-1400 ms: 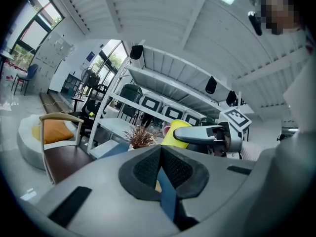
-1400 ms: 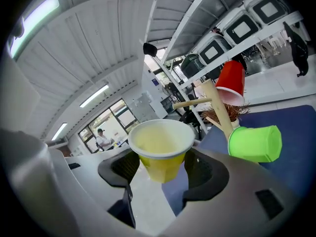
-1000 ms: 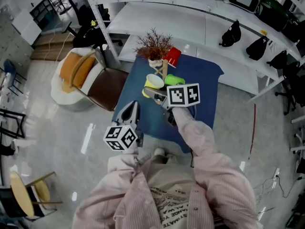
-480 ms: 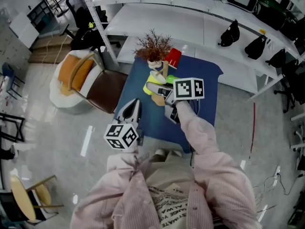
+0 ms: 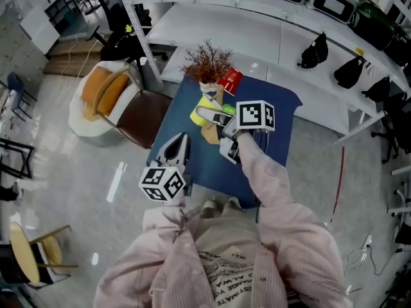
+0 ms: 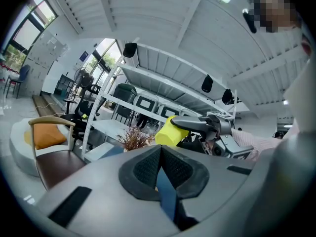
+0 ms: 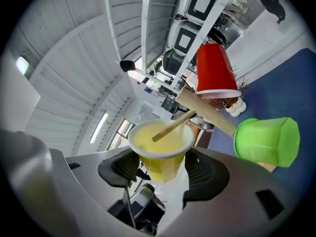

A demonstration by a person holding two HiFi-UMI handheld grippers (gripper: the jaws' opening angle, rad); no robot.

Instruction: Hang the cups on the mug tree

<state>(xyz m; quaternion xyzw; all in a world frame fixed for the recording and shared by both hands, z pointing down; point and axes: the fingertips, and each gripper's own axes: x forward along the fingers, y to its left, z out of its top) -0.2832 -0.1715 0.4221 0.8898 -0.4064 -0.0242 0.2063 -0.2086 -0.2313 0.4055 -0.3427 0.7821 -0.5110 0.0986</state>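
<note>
Right gripper (image 7: 161, 168) pinching the yellow cup (image 7: 160, 154) by its sides, pads (image 7: 121, 168) snug on both walls, open mouth facing the mug tree (image 7: 207, 113) and a wooden peg (image 7: 173, 125) poking just inside the rim. Red cup (image 7: 213, 69) hung further up the tree, green cup (image 7: 266, 141) just off to the right. Left gripper (image 6: 161, 154) low by the blue table (image 5: 199, 165) edge, jaws pressed together, nothing in them.

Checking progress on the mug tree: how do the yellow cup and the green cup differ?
The yellow cup is clamped in the right hand-held gripper, a wooden peg poking into its mouth; the green cup already hangs on the mug tree, ungripped. The yellow cup faces the right gripper view mouth-on; the green cup lies side-on. Both are handleless.
</note>
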